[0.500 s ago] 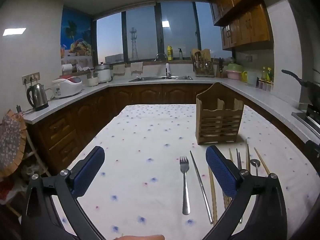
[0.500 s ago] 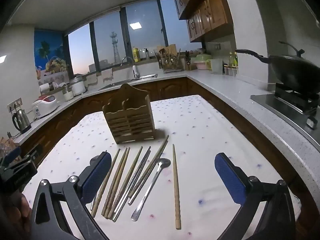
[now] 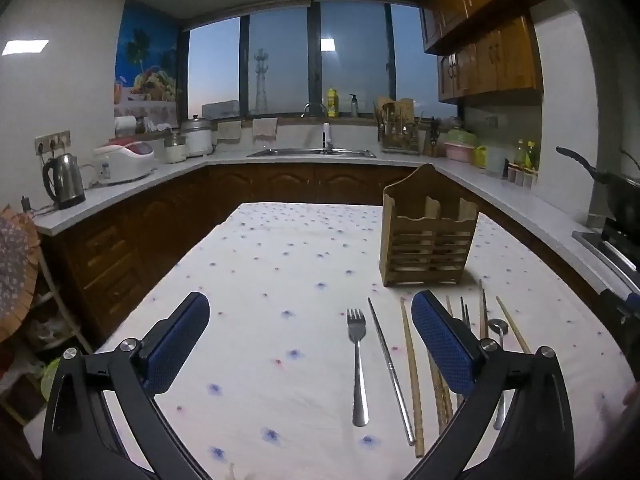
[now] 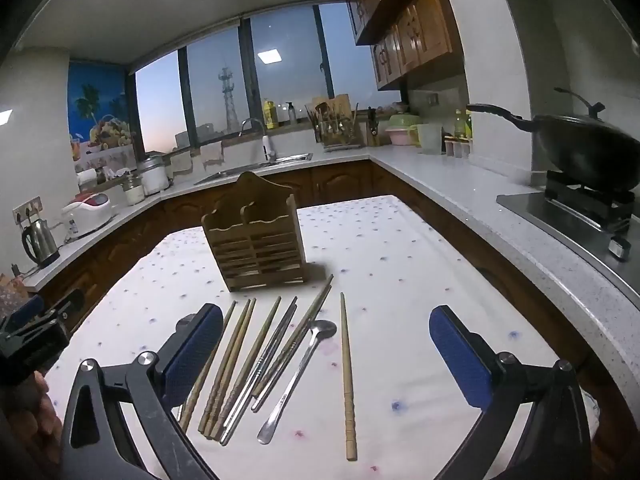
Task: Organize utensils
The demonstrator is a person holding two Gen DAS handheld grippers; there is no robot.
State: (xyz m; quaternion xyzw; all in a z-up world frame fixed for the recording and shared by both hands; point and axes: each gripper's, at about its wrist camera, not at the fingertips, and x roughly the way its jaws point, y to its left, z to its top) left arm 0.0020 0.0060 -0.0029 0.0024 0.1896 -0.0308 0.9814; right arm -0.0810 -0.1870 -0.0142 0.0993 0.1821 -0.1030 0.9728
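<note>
A wooden slatted utensil holder (image 3: 427, 240) (image 4: 258, 244) stands upright on the flowered tablecloth (image 3: 280, 280). In front of it lie a steel fork (image 3: 357, 364), a metal chopstick (image 3: 390, 372), several wooden chopsticks (image 4: 236, 364) and a steel spoon (image 4: 302, 368). One wooden chopstick (image 4: 347, 372) lies apart to the right. My left gripper (image 3: 308, 344) hovers open above the cloth, its right finger over the chopsticks. My right gripper (image 4: 326, 356) is open too, with the spoon and chopsticks below its gap. Neither holds anything.
White counters run round the table on three sides, with a kettle (image 3: 64, 180), a rice cooker (image 3: 124, 160), a sink (image 3: 312, 153) and a black wok (image 4: 588, 148) on a stove at the right. The left gripper (image 4: 28, 332) and a hand show at the right wrist view's left edge.
</note>
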